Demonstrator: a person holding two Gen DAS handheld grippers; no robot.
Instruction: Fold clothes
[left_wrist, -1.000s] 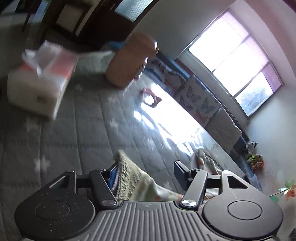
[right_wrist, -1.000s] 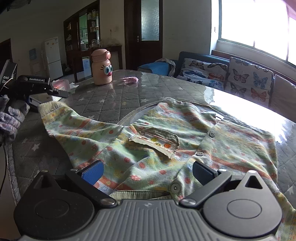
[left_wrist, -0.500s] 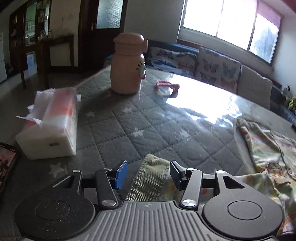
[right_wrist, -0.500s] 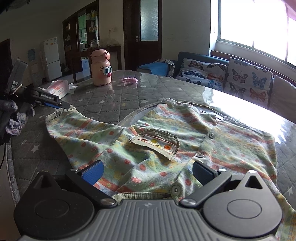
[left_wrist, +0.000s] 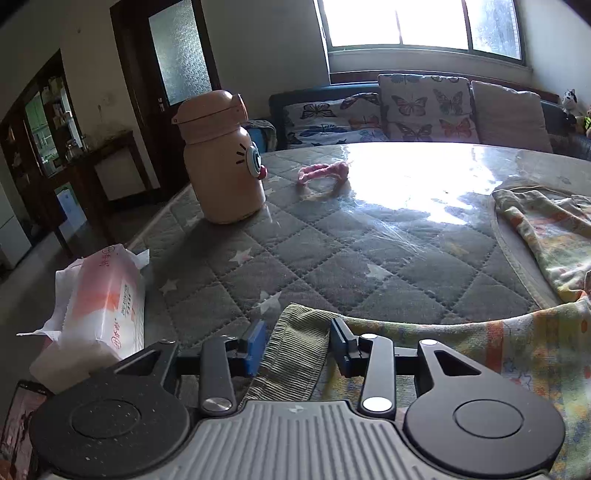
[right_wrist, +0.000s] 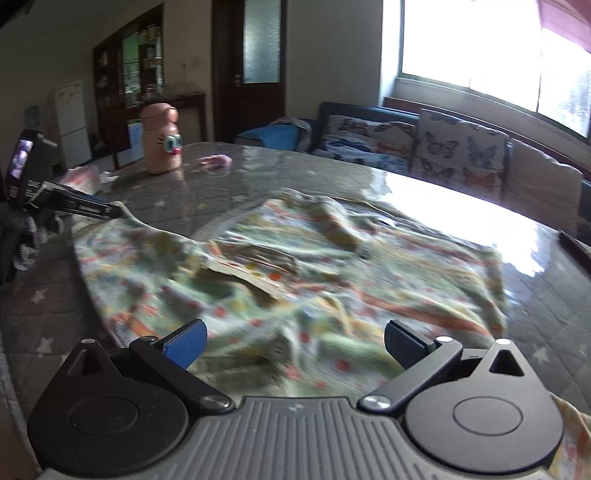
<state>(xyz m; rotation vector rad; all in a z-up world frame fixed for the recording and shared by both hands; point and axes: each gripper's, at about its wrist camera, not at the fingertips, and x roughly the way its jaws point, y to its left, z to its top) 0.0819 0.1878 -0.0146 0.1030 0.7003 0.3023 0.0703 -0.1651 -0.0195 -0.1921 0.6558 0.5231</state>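
Shirt, a small patterned one with a chest pocket, lies spread on the quilted table, reaching from the near edge toward the bright glare by the window. Its ribbed cuff runs up between the fingers of the left gripper. The jaws there are partly open, with the right pad touching the cuff's edge and the blue left pad standing just clear of it, so the cloth sits between them without a firm pinch. In the right wrist view the left gripper shows at the far left of the table, its tip at the sleeve end, with the sleeve stretched out flat from there toward the body of the shirt. The right gripper hovers low over the shirt's near hem with its jaws spread wide; the blue pad and the dark pad stand well apart, and the fabric lies below the gap, not caught by either. That view is blurred, so whether the pads brush the cloth cannot be told. Beyond the shirt stand a peach bottle with a cartoon face and, near it, a pink hair tie. A tissue pack lies at the table's left edge, beside the left gripper. A sofa with butterfly cushions runs under the window.
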